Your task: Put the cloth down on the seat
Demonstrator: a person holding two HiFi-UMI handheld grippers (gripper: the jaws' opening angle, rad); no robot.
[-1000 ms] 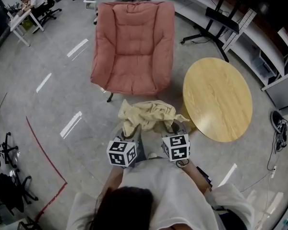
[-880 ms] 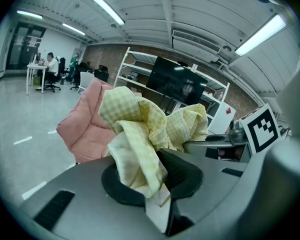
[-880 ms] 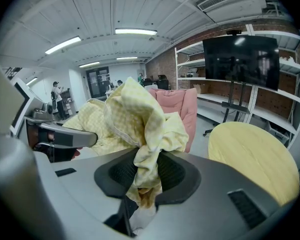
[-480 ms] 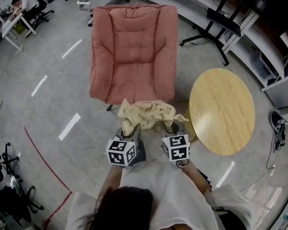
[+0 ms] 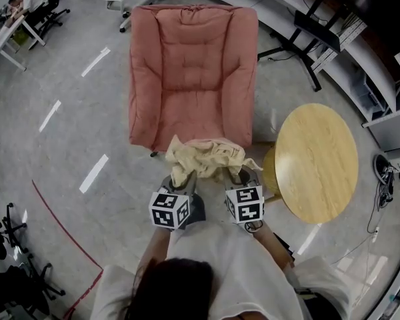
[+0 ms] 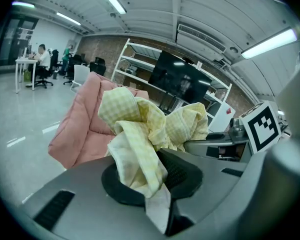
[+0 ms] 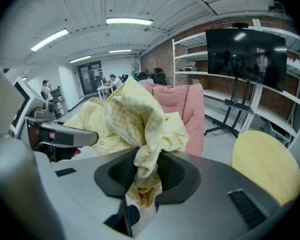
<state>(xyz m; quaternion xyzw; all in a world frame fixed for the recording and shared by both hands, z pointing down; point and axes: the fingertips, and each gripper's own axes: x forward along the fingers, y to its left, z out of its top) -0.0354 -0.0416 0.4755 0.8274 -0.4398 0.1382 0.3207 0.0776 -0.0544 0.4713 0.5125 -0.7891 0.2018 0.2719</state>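
Yellow checked cloth [image 5: 203, 159] hangs bunched between both grippers, held in the air at the front edge of the seat [image 5: 190, 115] of the pink armchair [image 5: 193, 39]. It does not lie on the seat. The left gripper [image 6: 152, 171] has its fingers [image 6: 182, 174] narrow, clamped on one end of the cloth. The right gripper [image 7: 147, 176] has its fingers [image 7: 172, 176] narrow, clamped on the other end. A round wooden desk [image 5: 317, 162] stands just right of the armchair on the grey floor [image 5: 67, 145].
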